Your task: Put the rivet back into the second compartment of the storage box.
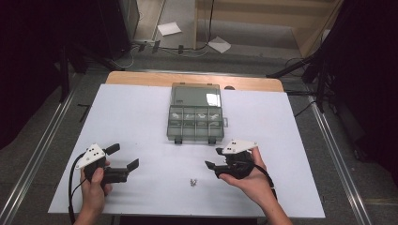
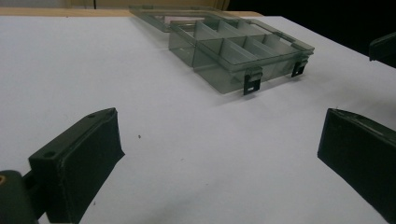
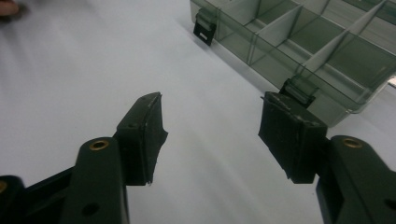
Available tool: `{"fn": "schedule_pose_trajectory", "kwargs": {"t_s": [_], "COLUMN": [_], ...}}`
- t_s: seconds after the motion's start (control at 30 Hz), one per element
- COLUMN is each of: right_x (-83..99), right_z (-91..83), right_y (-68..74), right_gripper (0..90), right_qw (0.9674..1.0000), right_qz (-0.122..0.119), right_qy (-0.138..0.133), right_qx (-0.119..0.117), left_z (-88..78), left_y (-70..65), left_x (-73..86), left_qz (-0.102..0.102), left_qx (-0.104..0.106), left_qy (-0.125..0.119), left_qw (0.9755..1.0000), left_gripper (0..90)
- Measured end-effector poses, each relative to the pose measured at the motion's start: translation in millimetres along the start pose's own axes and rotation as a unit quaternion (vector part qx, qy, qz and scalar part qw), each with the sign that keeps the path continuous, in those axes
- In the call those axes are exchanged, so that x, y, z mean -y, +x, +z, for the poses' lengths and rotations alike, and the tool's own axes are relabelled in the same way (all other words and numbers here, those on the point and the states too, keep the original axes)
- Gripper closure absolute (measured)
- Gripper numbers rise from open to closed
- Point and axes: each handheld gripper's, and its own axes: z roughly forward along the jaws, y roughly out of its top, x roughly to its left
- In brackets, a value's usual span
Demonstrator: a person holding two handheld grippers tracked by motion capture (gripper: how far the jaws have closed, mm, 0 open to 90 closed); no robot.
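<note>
A clear grey compartment box [image 1: 195,123] lies open at the middle of the white table, its lid [image 1: 195,95] folded back away from me. Some of its compartments hold small pale parts. A few small screws [image 1: 193,181] lie loose on the sheet near the front edge. My left gripper [image 1: 124,156] rests at the front left, open wide with nothing between its jaws. In its own view the box [image 2: 243,51] lies ahead of the left gripper [image 2: 219,140]. My right gripper [image 1: 214,158] is just right of the screws, open and empty. In its view the box [image 3: 322,51] is close beyond the right gripper [image 3: 212,126].
The white sheet [image 1: 141,122] covers a wooden table whose far edge [image 1: 141,78] shows. Two black latches [image 1: 179,139] hang from the box's near wall. Beyond the table are dark stands, cables and papers [image 1: 169,28] on the floor.
</note>
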Motion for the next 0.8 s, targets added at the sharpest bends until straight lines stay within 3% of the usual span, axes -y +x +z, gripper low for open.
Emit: {"fn": "schedule_pose_trajectory", "kwargs": {"t_s": [0.43, 0.6, 0.8], "right_x": [-10.7, -14.4, -15.5], "right_z": [11.1, 16.2, 24.0], "right_y": [7.2, 11.5, 18.7], "right_gripper": [53.2, 58.9, 63.9], "right_qw": [0.9981, 0.9947, 0.9884], "right_qz": [-0.030, -0.044, -0.071], "right_qy": [0.038, 0.059, 0.091], "right_qx": [-0.039, -0.071, -0.099], "left_z": [0.7, 0.6, 0.5], "left_y": [-0.4, -0.3, 0.2], "left_x": [-0.1, -0.1, -0.1], "left_qz": [0.006, 0.005, 0.008], "left_qx": [-0.002, -0.002, -0.003], "left_qy": [0.005, 0.004, 0.010], "left_qw": [1.0000, 1.0000, 0.9999], "left_gripper": [0.0, 0.0, 0.0]}}
